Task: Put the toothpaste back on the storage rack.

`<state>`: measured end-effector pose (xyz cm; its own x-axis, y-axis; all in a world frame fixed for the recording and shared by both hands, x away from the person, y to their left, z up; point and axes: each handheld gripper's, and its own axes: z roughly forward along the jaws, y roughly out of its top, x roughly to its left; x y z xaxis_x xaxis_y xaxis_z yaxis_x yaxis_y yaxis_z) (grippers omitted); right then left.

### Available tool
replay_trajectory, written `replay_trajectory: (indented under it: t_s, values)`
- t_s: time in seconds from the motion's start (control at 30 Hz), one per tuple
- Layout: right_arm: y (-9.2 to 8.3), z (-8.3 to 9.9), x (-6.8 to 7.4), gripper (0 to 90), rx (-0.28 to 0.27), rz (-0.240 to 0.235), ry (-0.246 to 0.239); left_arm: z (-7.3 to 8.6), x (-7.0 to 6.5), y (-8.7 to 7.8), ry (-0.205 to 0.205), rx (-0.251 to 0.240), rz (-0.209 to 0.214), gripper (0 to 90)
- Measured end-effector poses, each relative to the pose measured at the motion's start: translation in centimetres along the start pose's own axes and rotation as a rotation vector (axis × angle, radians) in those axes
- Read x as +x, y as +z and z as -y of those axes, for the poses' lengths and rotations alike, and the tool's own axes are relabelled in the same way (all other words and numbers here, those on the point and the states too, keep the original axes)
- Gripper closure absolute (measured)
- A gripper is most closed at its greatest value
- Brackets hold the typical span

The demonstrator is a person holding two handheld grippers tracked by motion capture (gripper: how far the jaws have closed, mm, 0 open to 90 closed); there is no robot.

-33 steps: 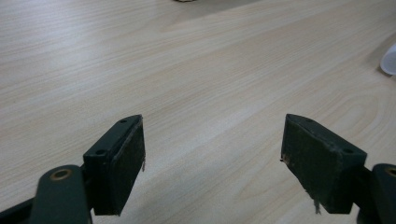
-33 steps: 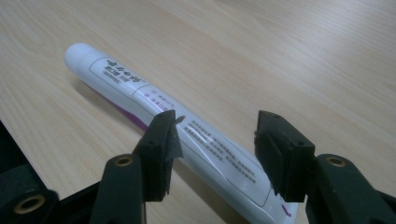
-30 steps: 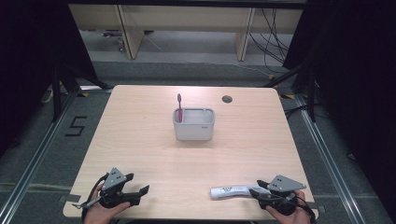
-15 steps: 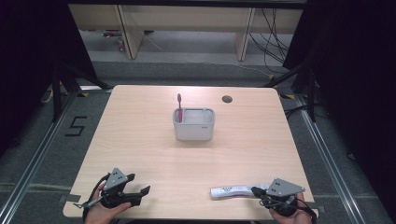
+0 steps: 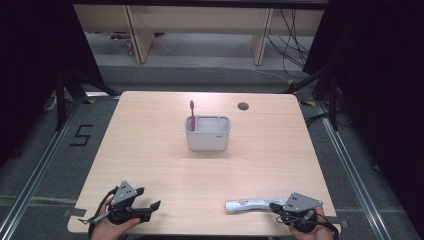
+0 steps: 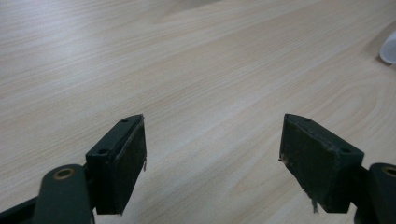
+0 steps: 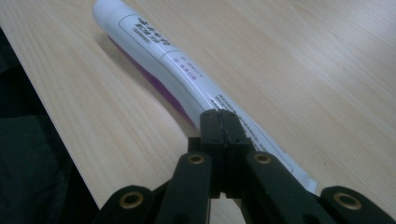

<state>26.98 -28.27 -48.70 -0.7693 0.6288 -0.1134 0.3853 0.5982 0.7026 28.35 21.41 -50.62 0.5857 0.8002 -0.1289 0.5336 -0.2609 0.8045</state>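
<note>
Right gripper (image 5: 274, 206), seen from the high view, sits at the table's (image 5: 150, 140) near edge with the toothpaste tube (image 5: 252, 204) lying ahead of its tips; the left gripper (image 5: 152, 206) rests well apart. Along the left gripper view, jaws stand wide over bare wood. Along the right gripper view, jaws have just closed together, pressed onto the tube's flat tail.

You are looking at an evenly lit table (image 5: 165, 150) under soft overhead light, while the surroundings are falling into near-black. Shadows are staying faint. In the gripper views the wood is glowing warm, and the near jaws are blurring slightly, with distant grain softening.
</note>
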Motion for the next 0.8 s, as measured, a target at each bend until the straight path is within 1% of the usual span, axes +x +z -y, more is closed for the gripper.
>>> replay_trajectory:
  t_s: [0.03, 0.1, 0.2, 0.23, 0.3, 0.33, 0.37, 0.4, 0.43, 0.47, 0.5, 0.57, 0.63, 0.7, 0.77, 0.8]
  values:
    - [0.0, 0.0, 0.0, 90.0, 0.003, 0.005, -0.003, 0.0, -0.1, 0.1, -0.007, -0.007, 0.001, 22.4]
    - [0.1, 0.0, -0.1, 90.0, 0.015, 0.014, -0.012, 0.0, 0.0, 0.0, -0.004, -0.012, 0.003, 22.4]
    - [0.2, 0.0, -0.2, 90.0, 0.024, 0.023, -0.007, 0.0, -0.1, 0.0, -0.005, -0.013, 0.003, 22.4]
    - [0.2, 0.0, -0.2, 90.0, 0.029, 0.029, -0.006, 0.0, -0.1, 0.0, -0.004, -0.012, 0.003, 22.4]
    - [0.4, -0.1, -0.4, 90.0, 0.029, 0.036, -0.021, 0.0, 0.0, 0.0, 0.007, -0.004, 0.004, 22.5]
    - [0.4, -0.2, -0.3, 90.0, 0.039, 0.038, -0.005, 0.0, 0.0, 0.0, 0.008, -0.004, 0.004, 22.5]
    - [0.5, -0.3, -0.4, 90.0, 0.037, 0.039, -0.007, 0.0, 0.0, 0.0, 0.008, -0.004, 0.004, 22.5]
    - [0.7, -0.4, -0.6, 90.0, 0.032, 0.041, -0.023, 0.0, 0.0, 0.0, 0.004, -0.005, 0.004, 22.5]
    - [0.7, -0.4, -0.6, 90.0, 0.031, 0.040, -0.022, 0.0, 0.0, 0.0, 0.004, -0.004, 0.004, 22.5]
    - [0.8, -0.5, -0.7, 90.0, 0.033, 0.041, -0.030, 0.0, -0.1, 0.1, -0.004, -0.012, 0.001, 22.5]
    - [1.0, -0.6, -0.7, 90.0, 0.040, 0.040, -0.024, 0.0, -0.1, 0.1, -0.004, -0.010, 0.002, 22.5]
    - [1.3, -0.9, -0.8, 90.0, 0.050, 0.046, -0.033, 0.0, 0.0, 0.0, 0.008, -0.005, 0.004, 22.6]
    - [1.5, -1.2, -0.9, 90.0, 0.055, 0.049, -0.026, 0.0, -0.1, 0.0, 0.006, -0.004, 0.001, 22.6]
    - [1.7, -1.4, -1.0, 90.0, 0.052, 0.039, -0.023, 0.0, -0.1, 0.0, 0.008, -0.006, 0.005, 22.6]
    - [1.9, -1.6, -1.2, 90.0, 0.051, 0.036, -0.035, 0.1, -0.1, 0.0, 0.012, -0.001, 0.007, 22.7]
    - [2.0, -1.7, -1.3, 90.0, 0.055, 0.040, -0.030, 0.0, 0.1, -0.1, 0.033, 0.019, 0.009, 22.7]
